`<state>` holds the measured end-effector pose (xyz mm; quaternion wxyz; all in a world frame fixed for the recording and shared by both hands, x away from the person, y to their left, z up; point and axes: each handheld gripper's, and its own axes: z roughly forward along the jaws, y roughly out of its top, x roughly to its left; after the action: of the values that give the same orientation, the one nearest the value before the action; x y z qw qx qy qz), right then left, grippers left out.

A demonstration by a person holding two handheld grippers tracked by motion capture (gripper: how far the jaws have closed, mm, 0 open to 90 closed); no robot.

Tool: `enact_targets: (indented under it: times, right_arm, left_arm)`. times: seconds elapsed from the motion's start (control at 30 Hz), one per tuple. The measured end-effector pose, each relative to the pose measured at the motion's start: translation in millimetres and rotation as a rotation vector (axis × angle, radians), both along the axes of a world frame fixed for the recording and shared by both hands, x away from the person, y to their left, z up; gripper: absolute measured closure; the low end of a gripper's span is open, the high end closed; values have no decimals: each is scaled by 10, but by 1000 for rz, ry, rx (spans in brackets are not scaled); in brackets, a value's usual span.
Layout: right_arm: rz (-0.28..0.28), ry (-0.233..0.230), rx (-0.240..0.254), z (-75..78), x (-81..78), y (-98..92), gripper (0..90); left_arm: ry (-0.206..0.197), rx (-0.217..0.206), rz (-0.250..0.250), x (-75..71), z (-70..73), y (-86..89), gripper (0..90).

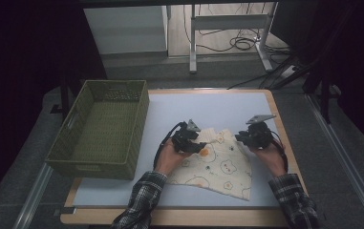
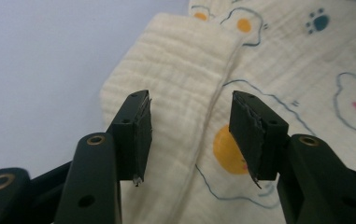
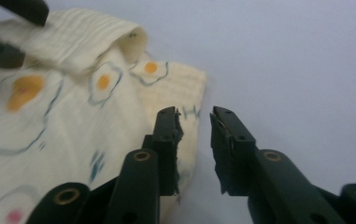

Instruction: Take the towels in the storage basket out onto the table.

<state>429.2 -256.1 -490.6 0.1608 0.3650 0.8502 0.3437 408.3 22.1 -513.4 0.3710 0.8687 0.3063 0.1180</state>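
Note:
A cream cloth point(image 1: 218, 167) printed with fried eggs and bears lies on the white table top, its far left corner folded over. My left gripper point(image 1: 200, 145) hovers over that folded corner. In the left gripper view the left gripper point(image 2: 189, 135) stands open, with the folded edge of the cloth point(image 2: 180, 60) below the gap and untouched by the pads. My right gripper point(image 1: 241, 138) is at the cloth's far right corner. In the right gripper view the right gripper point(image 3: 195, 126) is open just over the edge of the cloth point(image 3: 73, 121), nothing between its jaws.
A green woven basket point(image 1: 74, 162) stands at the table's left side, with nothing visible inside. The white table top point(image 1: 194, 105) stretches behind the cloth. Beyond the table are desk legs and cables on the floor point(image 1: 237, 43).

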Motion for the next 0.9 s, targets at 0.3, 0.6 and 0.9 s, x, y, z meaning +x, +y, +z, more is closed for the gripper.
enact_targets:
  times: [0.3, 0.6, 0.9]
  right_arm:
    - [16, 72, 20, -269, 198, 266, 869]
    - [-39, -73, -38, 103, 94, 65, 879]
    - [-191, -72, -41, 152, 260, -200, 717]
  left_arm:
    - [15, 32, 34, 38, -152, 37, 866]
    - [-35, -200, 195, 114, 180, 503, 874]
    - [9, -133, 413, 341, 134, 743, 607]
